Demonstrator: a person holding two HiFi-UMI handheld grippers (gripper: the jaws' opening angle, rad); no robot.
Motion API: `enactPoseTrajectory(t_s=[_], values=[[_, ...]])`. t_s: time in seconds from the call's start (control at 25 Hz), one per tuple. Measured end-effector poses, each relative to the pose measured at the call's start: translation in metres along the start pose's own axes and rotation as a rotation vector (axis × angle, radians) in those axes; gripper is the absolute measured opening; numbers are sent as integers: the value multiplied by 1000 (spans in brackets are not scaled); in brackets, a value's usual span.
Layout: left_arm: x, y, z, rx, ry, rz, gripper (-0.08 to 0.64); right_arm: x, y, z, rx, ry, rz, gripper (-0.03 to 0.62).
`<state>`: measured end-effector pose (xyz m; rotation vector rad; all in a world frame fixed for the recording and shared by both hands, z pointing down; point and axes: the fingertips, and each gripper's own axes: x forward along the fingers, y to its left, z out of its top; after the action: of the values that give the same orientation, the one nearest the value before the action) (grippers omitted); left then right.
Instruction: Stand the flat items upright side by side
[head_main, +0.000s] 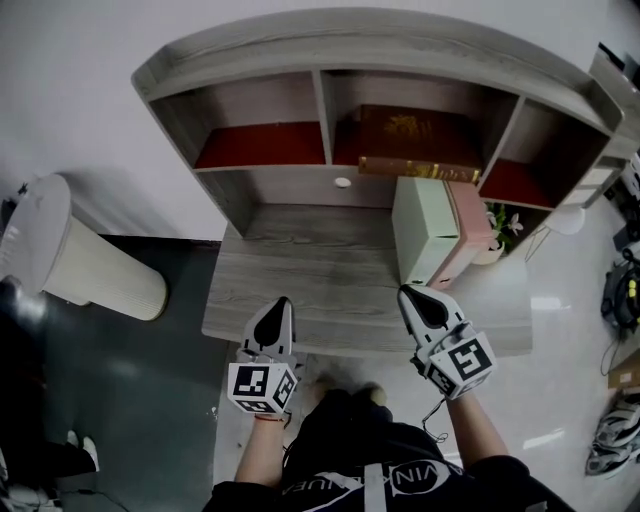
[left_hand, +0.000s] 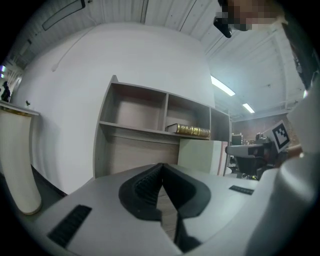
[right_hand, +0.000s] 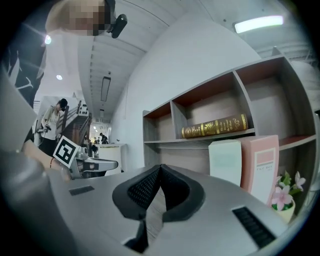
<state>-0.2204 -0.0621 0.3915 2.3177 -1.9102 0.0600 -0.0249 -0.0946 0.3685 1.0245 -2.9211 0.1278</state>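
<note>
A pale green book (head_main: 425, 230) and a pink one (head_main: 470, 232) stand upright side by side on the right of the wooden desk (head_main: 300, 280). A brown book with gold edges (head_main: 415, 140) lies flat in the middle shelf compartment. My left gripper (head_main: 283, 303) is shut and empty over the desk's front edge. My right gripper (head_main: 408, 293) is shut and empty just in front of the green book. In the right gripper view the jaws (right_hand: 160, 166) are together, with the green book (right_hand: 226, 161), pink book (right_hand: 260, 165) and brown book (right_hand: 215, 126) beyond. The left gripper view shows its jaws (left_hand: 162, 165) together.
The grey shelf unit (head_main: 330, 60) has three compartments above the desk and a small white knob (head_main: 343, 182). A little flower pot (head_main: 502, 235) stands to the right of the pink book. A white ribbed cylinder (head_main: 80, 260) stands on the floor at the left.
</note>
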Motion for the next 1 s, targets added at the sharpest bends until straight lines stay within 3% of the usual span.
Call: enactPoseTrajectory(t_s=[0.36,1.0], values=[[1,-9,22,-10,-40,-16,5,-5,6,15,-32,-19,-5,9],[11,-24,26,2,-43,-34,5,-18,-15,17,-7,-30,-73,9]])
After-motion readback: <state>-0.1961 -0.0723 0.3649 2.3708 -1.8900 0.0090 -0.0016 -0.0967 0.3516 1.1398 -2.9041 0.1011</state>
